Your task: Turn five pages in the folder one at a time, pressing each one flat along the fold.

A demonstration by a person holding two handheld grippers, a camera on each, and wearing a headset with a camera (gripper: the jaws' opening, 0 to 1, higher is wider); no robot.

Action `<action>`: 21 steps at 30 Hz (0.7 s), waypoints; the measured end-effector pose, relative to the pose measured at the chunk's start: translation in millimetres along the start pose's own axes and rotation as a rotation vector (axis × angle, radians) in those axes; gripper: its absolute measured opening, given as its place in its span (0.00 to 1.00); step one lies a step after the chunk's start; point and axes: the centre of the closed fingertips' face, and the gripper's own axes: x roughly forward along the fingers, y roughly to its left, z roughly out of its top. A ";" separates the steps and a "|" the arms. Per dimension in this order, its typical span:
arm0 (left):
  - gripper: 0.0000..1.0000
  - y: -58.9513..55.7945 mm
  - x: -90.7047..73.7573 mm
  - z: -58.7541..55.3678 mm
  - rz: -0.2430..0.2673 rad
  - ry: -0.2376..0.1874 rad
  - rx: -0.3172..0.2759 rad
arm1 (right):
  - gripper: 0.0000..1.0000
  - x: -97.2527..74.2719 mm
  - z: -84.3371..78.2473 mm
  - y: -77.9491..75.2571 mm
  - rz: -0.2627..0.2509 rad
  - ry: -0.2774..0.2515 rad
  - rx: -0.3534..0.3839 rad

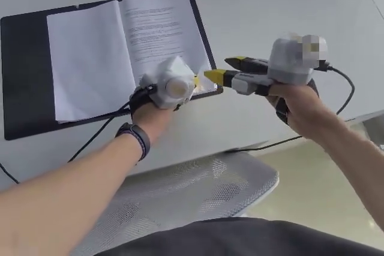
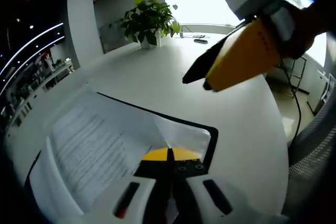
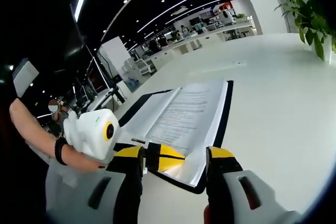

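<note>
Your left tongs [image 2: 169, 154] are closed on the lifted corner of the folder's [image 1: 18, 76] right-hand page [image 1: 162, 34]; your right tongs [image 3: 176, 157] hover open just beside them.

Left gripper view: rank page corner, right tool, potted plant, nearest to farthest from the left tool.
1. Lifted page corner, at the left tool's tips.
2. Right tool, upper right, above the table.
3. Potted plant, far end, upper left.
</note>
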 end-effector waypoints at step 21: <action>0.00 0.4 0.5 0.6 -0.009 -0.002 -0.007 | 0.37 43.6 -6.9 -20.2 0.027 0.039 0.121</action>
